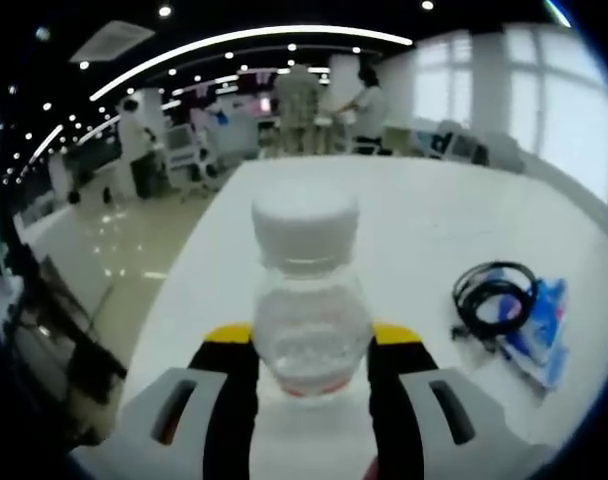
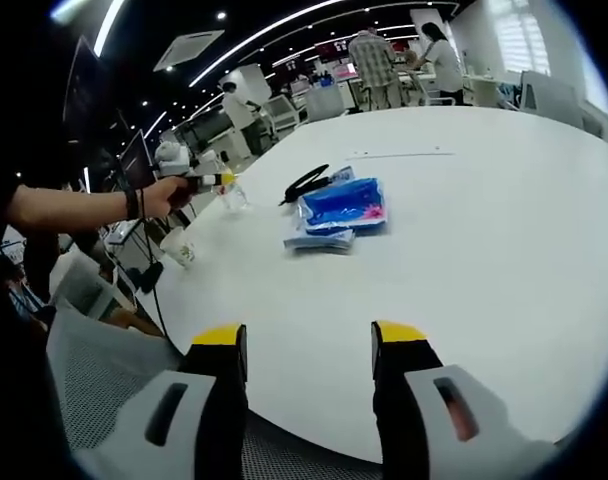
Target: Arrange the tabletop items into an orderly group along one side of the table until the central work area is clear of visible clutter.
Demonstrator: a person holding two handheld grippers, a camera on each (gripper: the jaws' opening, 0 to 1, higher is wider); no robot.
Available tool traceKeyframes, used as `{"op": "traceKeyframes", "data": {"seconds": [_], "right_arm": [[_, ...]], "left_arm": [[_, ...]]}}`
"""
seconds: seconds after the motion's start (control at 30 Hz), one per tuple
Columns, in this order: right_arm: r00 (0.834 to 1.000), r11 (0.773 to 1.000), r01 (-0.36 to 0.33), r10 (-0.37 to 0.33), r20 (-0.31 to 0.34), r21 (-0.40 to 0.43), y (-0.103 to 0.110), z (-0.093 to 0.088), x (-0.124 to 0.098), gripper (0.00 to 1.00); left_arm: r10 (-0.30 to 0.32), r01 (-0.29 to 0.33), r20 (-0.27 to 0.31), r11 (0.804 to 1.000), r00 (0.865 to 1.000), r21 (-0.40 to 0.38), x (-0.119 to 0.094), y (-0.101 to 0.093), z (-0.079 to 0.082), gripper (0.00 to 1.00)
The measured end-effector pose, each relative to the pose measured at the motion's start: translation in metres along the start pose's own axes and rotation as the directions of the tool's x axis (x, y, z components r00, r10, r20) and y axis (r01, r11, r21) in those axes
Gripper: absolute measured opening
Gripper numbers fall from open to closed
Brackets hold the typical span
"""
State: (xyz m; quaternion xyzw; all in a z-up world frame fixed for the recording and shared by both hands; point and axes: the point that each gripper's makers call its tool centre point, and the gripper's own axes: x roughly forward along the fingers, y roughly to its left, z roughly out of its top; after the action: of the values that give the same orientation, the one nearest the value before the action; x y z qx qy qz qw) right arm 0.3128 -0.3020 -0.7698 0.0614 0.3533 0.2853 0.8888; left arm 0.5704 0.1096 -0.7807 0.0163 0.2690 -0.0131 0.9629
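In the left gripper view we've got our left tool clenched on a clear bottle, jaws pressing either side of its lower body, yellow tips showing left and right of it; the bottle stands upright with a white cap on top and sits near the close edge of the white worktop; off to the right of it there's a coiled black cable lying partly on top of a blue packet, both well apart from the bottle; past the far end of the worktop a few people are standing, too blurry for us to say more.

In the right gripper view our right tool is released, jaws spread wide with only bare worktop between them, hovering near the close edge; further out in the middle we see the blue packet with a flatter pale packet touching its near side, and the black cable at its far left corner; over at the left edge a hand holds the left tool against the small clear bottle; just beside that, nearer to us, a paper cup stands upright by the worktop's edge; a mesh chair back sits below the worktop at the lower left.
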Motion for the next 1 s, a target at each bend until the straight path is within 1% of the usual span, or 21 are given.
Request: {"op": "traceKeyframes", "data": {"seconds": [0.1,0.17,0.2,0.27,0.3,0.33,0.37,0.43,0.47,0.63,0.67,0.73,0.8,0.93,1.0], "right_arm": [[1.000,1.000,-0.001,0.001,-0.002,-0.002,0.000,0.000,0.001,0.51],[1.000,1.000,0.000,0.000,-0.001,-0.002,0.000,0.000,0.001,0.51],[1.000,1.000,0.000,0.000,-0.001,-0.002,0.000,0.000,0.000,0.51],[1.000,1.000,0.002,-0.002,-0.002,-0.001,-0.001,-0.001,0.000,0.51],[1.000,1.000,0.002,-0.002,-0.002,-0.001,-0.001,-0.001,0.000,0.51],[1.000,1.000,0.002,-0.002,-0.002,-0.001,-0.001,-0.001,0.000,0.51],[1.000,1.000,0.002,-0.002,-0.002,-0.001,-0.002,-0.001,0.000,0.51],[1.000,1.000,0.002,-0.002,-0.003,-0.003,-0.002,-0.001,0.000,0.52],[1.000,1.000,0.002,-0.002,-0.003,-0.002,-0.002,-0.001,0.000,0.52],[1.000,1.000,0.000,0.000,0.003,0.000,-0.001,0.001,0.000,0.53],[1.000,1.000,-0.001,0.001,0.007,0.002,-0.001,0.002,0.000,0.53],[1.000,1.000,-0.002,0.002,0.008,0.001,-0.001,0.002,0.000,0.53],[1.000,1.000,-0.003,0.003,0.006,0.000,-0.001,0.002,0.000,0.53],[1.000,1.000,-0.008,0.008,0.003,-0.005,0.000,0.002,0.001,0.53],[1.000,1.000,-0.011,0.011,-0.001,-0.009,0.001,0.001,0.001,0.54]], "left_arm": [[-0.010,0.010,-0.009,1.000,1.000,0.003,-0.001,-0.001,0.000,0.40],[-0.028,0.028,-0.003,0.999,1.000,-0.016,-0.003,-0.004,0.002,0.48],[-0.034,0.034,-0.003,0.999,0.999,-0.014,-0.005,-0.006,0.003,0.49],[-0.044,0.044,-0.009,0.999,0.999,0.001,-0.008,-0.010,0.005,0.48],[-0.049,0.049,-0.010,0.999,0.999,0.000,-0.010,-0.010,0.006,0.50],[-0.065,0.065,0.000,0.998,0.998,-0.011,-0.012,-0.014,0.009,0.52],[-0.077,0.077,-0.002,0.997,0.997,-0.021,-0.015,-0.016,0.010,0.54],[-0.087,0.087,0.005,0.996,0.996,-0.013,-0.022,-0.019,0.014,0.58],[-0.093,0.093,0.018,0.996,0.996,-0.011,-0.025,-0.021,0.017,0.60],[-0.112,0.112,0.046,0.994,0.993,-0.010,-0.043,-0.031,0.029,0.66],[-0.120,0.120,0.043,0.993,0.992,0.005,-0.047,-0.035,0.030,0.67],[-0.129,0.129,0.045,0.992,0.991,0.008,-0.054,-0.042,0.031,0.70],[-0.141,0.140,0.033,0.990,0.989,0.018,-0.058,-0.047,0.029,0.74],[-0.151,0.150,0.029,0.988,0.988,0.026,-0.073,-0.056,0.027,0.76],[-0.152,0.151,0.036,0.988,0.988,0.027,-0.080,-0.059,0.028,0.76]]}}
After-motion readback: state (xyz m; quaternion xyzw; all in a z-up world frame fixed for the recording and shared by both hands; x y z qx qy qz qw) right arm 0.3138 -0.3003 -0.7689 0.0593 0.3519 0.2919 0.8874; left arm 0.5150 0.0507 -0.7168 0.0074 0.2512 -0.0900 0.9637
